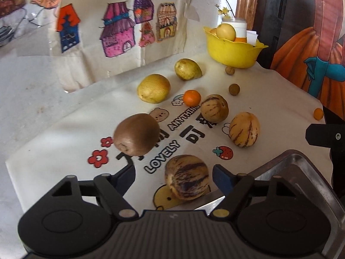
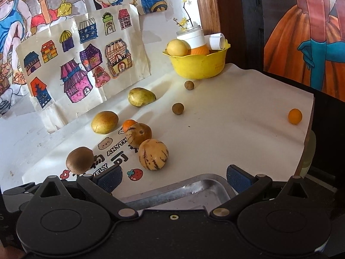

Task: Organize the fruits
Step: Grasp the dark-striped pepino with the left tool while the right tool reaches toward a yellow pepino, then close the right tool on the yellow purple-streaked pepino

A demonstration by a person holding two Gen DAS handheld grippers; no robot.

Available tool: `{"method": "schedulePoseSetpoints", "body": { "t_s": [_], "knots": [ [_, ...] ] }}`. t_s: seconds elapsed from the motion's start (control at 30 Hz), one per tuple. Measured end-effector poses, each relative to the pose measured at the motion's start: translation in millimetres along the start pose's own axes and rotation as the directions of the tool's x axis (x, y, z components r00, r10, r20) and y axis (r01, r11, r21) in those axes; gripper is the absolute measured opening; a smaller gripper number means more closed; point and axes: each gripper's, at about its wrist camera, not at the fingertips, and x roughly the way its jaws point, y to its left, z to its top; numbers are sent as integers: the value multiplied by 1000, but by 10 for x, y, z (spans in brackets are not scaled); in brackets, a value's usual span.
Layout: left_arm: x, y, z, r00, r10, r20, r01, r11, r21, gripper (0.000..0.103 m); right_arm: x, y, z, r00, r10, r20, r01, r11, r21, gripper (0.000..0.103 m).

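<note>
Hovering low over the near edge of the printed cloth [image 1: 64, 133], the left gripper [image 1: 173, 176] has its jaws spread around a striped melon-like fruit [image 1: 186, 180], pads on either side but not touching it. Just beside that fruit sits the corner of a metal tray [image 1: 301, 172]. The right gripper [image 2: 174, 178] hangs over the tray's rim, jaws wide apart and empty. Further up the cloth lie a kiwi [image 1: 137, 137], two more striped fruits, and a yellow bowl [image 1: 232, 51] at the far edge.
</note>
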Motion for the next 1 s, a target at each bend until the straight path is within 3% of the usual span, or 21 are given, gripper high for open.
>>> {"method": "schedulePoseSetpoints", "body": {
  "t_s": [0.2, 0.37, 0.6, 0.83, 1.0],
  "knots": [
    [159, -103, 37, 999, 14, -36, -14, 1000, -7, 74, 58, -3, -1, 1000, 6, -8, -6, 1000, 1, 103],
    [263, -60, 17, 997, -7, -74, 3, 998, -61, 52, 91, -41, 15, 1000, 0, -10, 0, 1000, 12, 103],
    [201, -14, 12, 999, -11, -42, 8, 997, -77, 49, 141, -33, 21, 1000, 11, -23, -11, 1000, 3, 103],
    [-11, 106, 59, 1000, 14, 1, -14, 997, -78, 49, 558, 83, 180, 998, 42, -36, -46, 992, -118, 103],
    [-90, 203, 49, 1000, 26, 3, -26, 996, -91, 49, 977, 221, 289, 983, 114, -141, -139, 974, -181, 99]
  ]
}}
